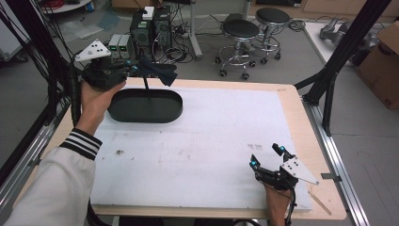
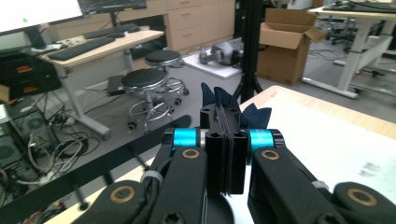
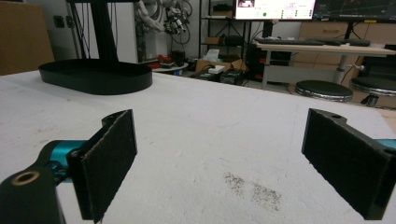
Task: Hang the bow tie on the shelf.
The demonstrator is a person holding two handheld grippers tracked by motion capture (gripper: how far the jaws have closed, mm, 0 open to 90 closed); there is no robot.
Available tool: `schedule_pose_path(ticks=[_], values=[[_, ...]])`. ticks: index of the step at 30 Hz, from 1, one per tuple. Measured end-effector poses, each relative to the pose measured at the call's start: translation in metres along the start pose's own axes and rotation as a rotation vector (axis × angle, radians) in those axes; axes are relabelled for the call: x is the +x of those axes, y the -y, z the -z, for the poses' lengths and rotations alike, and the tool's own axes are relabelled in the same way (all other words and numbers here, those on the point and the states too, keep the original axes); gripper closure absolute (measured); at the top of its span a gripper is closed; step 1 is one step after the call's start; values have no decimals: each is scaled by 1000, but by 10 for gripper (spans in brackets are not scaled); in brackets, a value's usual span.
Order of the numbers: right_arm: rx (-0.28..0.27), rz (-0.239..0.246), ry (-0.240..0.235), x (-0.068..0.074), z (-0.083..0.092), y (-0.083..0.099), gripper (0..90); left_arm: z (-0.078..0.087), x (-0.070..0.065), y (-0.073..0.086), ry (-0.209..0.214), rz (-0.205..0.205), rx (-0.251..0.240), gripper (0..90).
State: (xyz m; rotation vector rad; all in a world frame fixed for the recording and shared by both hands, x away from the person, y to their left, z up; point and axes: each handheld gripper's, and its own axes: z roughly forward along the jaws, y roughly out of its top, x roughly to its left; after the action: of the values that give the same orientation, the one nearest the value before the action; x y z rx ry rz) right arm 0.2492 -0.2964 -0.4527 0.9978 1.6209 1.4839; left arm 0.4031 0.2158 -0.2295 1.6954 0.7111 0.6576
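At far left, above the desk (image 1: 301,113) edge: left tongs (image 1: 141,68), raised clear of the surface, clamped tight on a dark blue cloth (image 1: 160,73) whose folds fan out beyond the pads. Just below and right of them: black oval tray (image 1: 146,105), on the white mat (image 1: 202,141), far-left corner. Near right: right tongs (image 1: 267,156), low over the mat, spread wide with nothing between the pads.

Lab: computer towers (image 1: 150,29), monitors (image 3: 273,8), stools (image 1: 241,30).
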Motion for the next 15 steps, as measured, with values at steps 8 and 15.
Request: schedule_pose_path(ticks=[8, 15], values=[[2, 5, 0, 0, 0, 0, 94, -7, 17, 1, -61, 4, -3, 890], [2, 5, 1, 0, 0, 0, 93, -18, 24, 8, -89, 3, 28, 890]])
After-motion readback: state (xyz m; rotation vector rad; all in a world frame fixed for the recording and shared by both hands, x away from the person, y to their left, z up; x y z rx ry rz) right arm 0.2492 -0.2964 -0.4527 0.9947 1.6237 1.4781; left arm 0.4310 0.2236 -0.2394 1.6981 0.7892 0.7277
